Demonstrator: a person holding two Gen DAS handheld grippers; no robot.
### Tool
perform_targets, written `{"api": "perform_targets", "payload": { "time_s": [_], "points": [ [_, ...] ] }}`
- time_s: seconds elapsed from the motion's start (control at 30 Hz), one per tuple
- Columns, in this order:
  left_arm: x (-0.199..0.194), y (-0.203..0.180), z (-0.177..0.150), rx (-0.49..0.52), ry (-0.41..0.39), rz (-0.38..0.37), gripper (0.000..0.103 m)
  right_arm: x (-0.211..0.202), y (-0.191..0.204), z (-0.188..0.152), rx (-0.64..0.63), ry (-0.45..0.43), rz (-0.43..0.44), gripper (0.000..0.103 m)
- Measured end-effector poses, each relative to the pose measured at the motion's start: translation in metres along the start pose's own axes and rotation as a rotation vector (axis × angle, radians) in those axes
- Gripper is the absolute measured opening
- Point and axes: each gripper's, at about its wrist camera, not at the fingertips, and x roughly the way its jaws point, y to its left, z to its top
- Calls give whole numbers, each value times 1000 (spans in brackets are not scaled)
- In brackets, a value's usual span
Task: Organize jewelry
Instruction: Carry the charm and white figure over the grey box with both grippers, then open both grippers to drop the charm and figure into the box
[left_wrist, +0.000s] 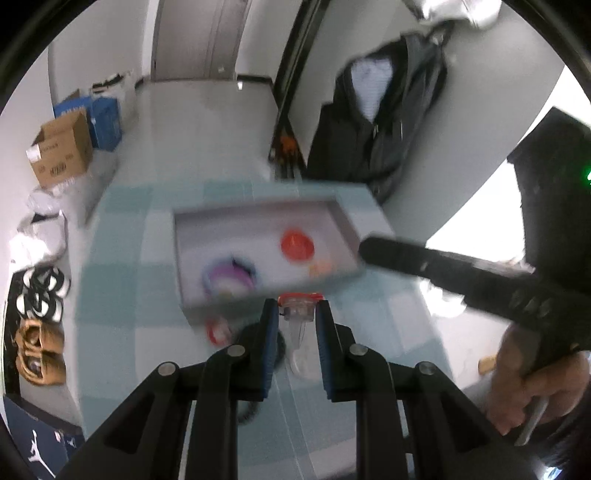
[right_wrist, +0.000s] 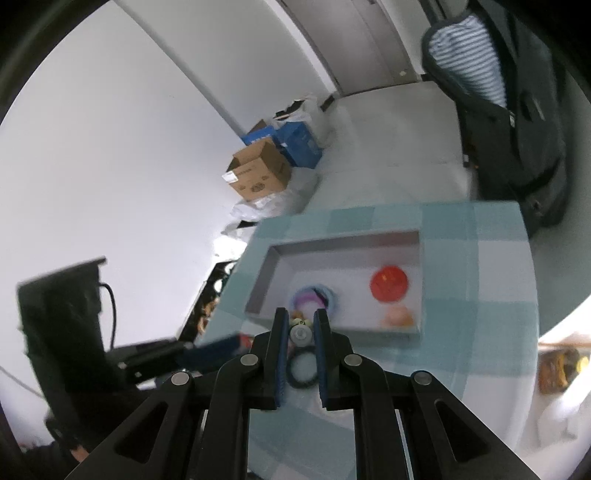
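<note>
Nearest to us, our left gripper (left_wrist: 297, 317) is clamped on a small clear plastic jar (left_wrist: 300, 325) with a red rim, held just on the near side of the grey tray (left_wrist: 347, 221) and lifted off the checked tablecloth (left_wrist: 122, 258). We judge the jar light, stiff and rather slick, so taking it by its straight sides below the rim, as now, looks safest; squeezing harder could crack it or pop it out. Our right gripper (right_wrist: 300, 334) is clenched on a small grey knob-like piece (right_wrist: 300, 334), also at the tray's near edge; what it belongs to we cannot tell. Below it, on the cloth nearer than the tray, lies one black ring (right_wrist: 301, 371), probably a soft, light band that is best pinched across its rim. Left of the held jar, near the tray's front corner, sits one small red and white thing (left_wrist: 218, 330), too blurred to name. Inside the tray we count one purple bracelet (left_wrist: 229, 275), one red round lid (left_wrist: 297, 245) and one pale orange item (left_wrist: 319, 267).
</note>
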Motion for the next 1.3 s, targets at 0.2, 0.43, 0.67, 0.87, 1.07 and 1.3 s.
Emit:
{"api": "perform_targets", "payload": {
  "time_s": [0.2,0.43,0.67,0.87,1.07,1.3],
  "points": [
    [14,24,34,-18,6,12,15,27,4,29,-51,37,9,13],
    [37,42,39,-47,58,-5,15,56,-21,44,4,77,26,13],
    [55,39,45,-21,94,-13,15,71,-36,49,46,122,42,12],
    [62,45,47,-31,117,-8,16,80,-47,50,85,147,44,13],
    [65,47,49,-31,125,-17,17,81,-53,49,126,155,44,13],
    [69,60,48,-106,179,-66,54,76,-53,51,130,142,19,33]
  ]
}}
